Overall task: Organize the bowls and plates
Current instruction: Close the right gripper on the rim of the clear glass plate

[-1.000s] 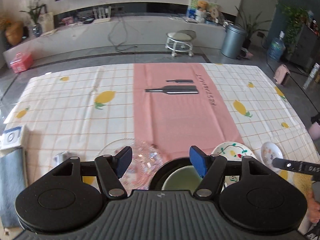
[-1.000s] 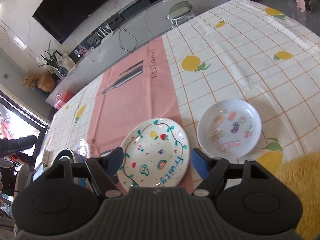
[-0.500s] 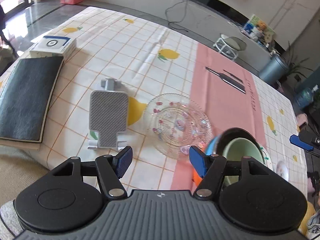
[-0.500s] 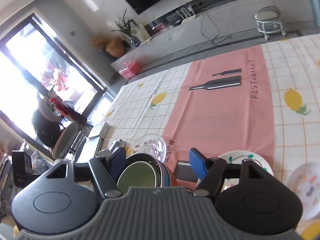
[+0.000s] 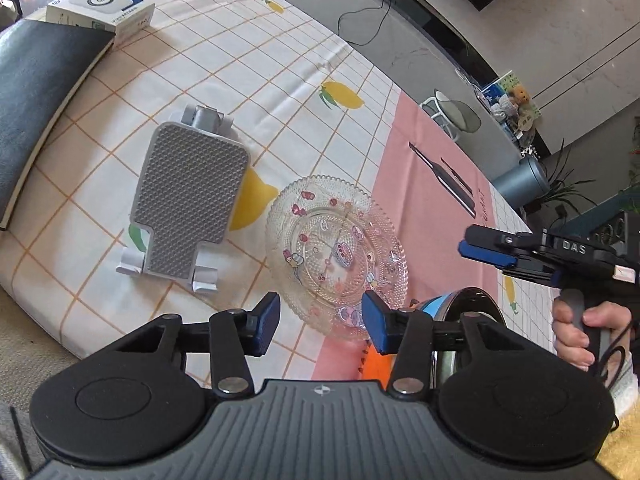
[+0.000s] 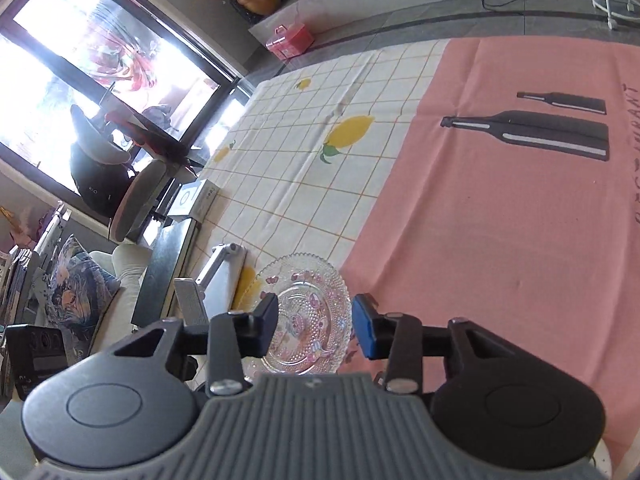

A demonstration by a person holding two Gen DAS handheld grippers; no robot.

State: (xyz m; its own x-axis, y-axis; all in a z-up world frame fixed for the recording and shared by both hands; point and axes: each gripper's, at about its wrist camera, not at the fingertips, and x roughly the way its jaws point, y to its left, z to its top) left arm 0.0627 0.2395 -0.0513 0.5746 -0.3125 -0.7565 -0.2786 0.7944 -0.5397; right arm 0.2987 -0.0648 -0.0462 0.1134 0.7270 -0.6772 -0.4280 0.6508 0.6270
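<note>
Clear beaded glass plate (image 5: pixel 338 250), pink cartoon prints. Left gripper (image 5: pixel 318 322) poised over near rim, spread wide, empty; right gripper (image 6: pixel 314 326) likewise.

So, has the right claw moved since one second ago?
Yes. The right claw swung left: earlier it framed the fruit plate, now the glass plate beside the pink runner.

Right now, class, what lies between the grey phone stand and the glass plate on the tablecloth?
In the left wrist view, only tablecloth with a printed yellow lemon lies between the grey phone stand and the glass plate; no object sits there.
</note>
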